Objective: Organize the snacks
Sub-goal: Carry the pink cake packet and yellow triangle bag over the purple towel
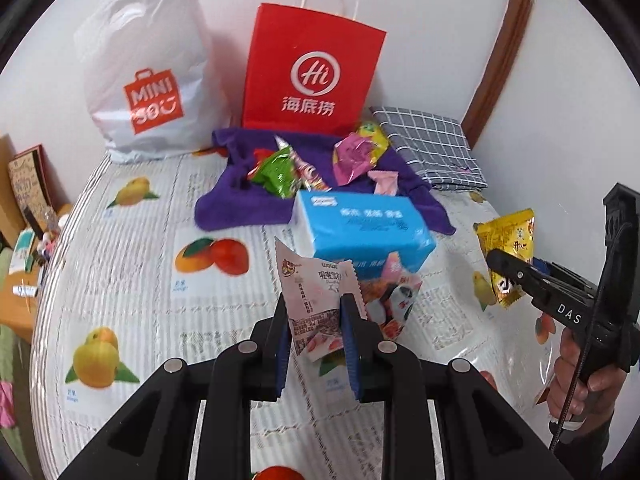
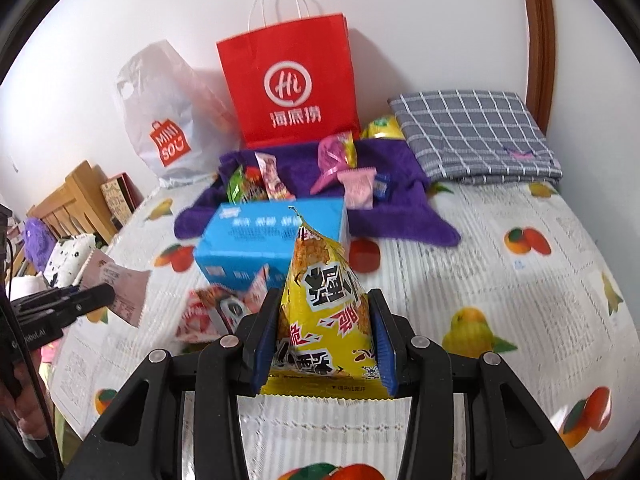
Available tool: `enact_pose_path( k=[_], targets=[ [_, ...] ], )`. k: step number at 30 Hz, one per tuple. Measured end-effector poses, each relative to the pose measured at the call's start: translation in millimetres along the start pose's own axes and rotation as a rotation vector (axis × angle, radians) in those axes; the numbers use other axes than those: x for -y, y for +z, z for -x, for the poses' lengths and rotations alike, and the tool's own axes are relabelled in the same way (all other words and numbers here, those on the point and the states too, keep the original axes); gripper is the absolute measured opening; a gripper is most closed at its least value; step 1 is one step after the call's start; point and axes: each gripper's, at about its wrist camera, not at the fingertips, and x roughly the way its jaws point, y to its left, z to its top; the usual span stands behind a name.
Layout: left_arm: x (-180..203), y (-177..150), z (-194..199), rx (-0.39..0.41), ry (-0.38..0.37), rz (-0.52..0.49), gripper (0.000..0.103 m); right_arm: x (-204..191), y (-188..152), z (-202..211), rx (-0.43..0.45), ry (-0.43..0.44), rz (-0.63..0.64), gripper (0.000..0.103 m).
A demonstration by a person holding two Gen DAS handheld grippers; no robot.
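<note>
Far left, against the wall, we note a white Miniso bag [image 1: 148, 80], then a red paper bag [image 1: 312, 68]. Below them a purple cloth [image 1: 240, 204] carries loose snacks. Our left gripper [image 1: 314, 316] pinches a pale pink snack packet [image 1: 316, 300], lifted above the fruit-print cover [image 1: 120, 280]. A blue tissue pack [image 1: 360, 228] lies just behind. Our right gripper [image 2: 324, 336] clamps a yellow snack bag [image 2: 324, 312]. Grey checked cloth [image 2: 476, 136] far right.
</note>
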Motion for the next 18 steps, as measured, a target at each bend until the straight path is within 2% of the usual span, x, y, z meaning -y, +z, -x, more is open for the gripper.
enact_pose_path(
  k=[6,18],
  targets=[
    [7.6,24.1,-3.3,-0.006,-0.030,-0.005,0.022,-5.7,22.7,0.8,0.017,-0.004,0.014,0.042],
    [12.2,58.5,-12.2,0.000,0.000,-0.032,0.022,-10.7,53.8,-20.0,0.009,0.003,0.033,0.042]
  ],
)
